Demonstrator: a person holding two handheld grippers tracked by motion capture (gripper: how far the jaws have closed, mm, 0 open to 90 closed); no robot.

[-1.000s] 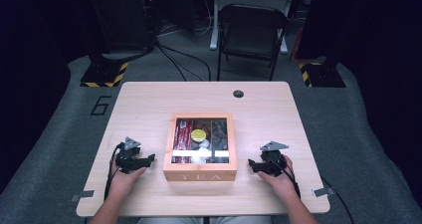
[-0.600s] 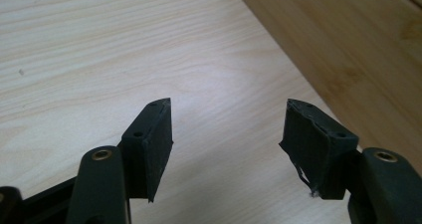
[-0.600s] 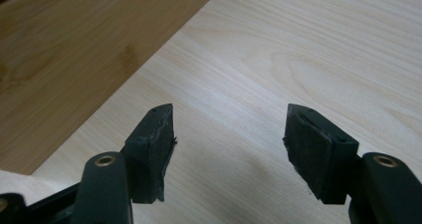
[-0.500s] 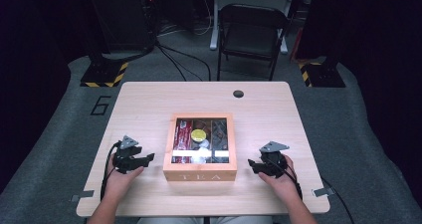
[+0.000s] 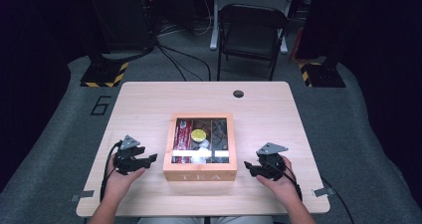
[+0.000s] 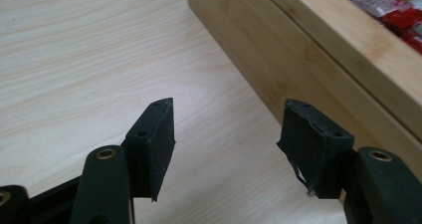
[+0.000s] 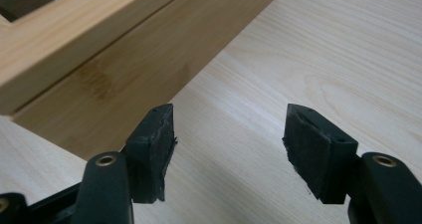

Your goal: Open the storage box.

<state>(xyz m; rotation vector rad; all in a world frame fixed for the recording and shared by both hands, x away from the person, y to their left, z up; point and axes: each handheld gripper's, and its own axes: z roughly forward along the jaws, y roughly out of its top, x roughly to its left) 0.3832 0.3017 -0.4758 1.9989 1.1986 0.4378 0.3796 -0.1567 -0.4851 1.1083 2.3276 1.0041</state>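
Left gripper [image 5: 149, 159]: jaws spread, tea box [image 5: 200, 174] just beyond its right jaw.
Right gripper [image 5: 250, 168]: jaws spread, box just beyond its left jaw.
Box: red packets [image 5: 182, 133], yellow disc [image 5: 199, 134].

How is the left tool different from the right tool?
The left tool sits left of the tea box; the right tool sits on its right. In its own view, the left tool's right pad looks torn and frayed; the right tool's pads look neater. Both are black, open and hold nothing.
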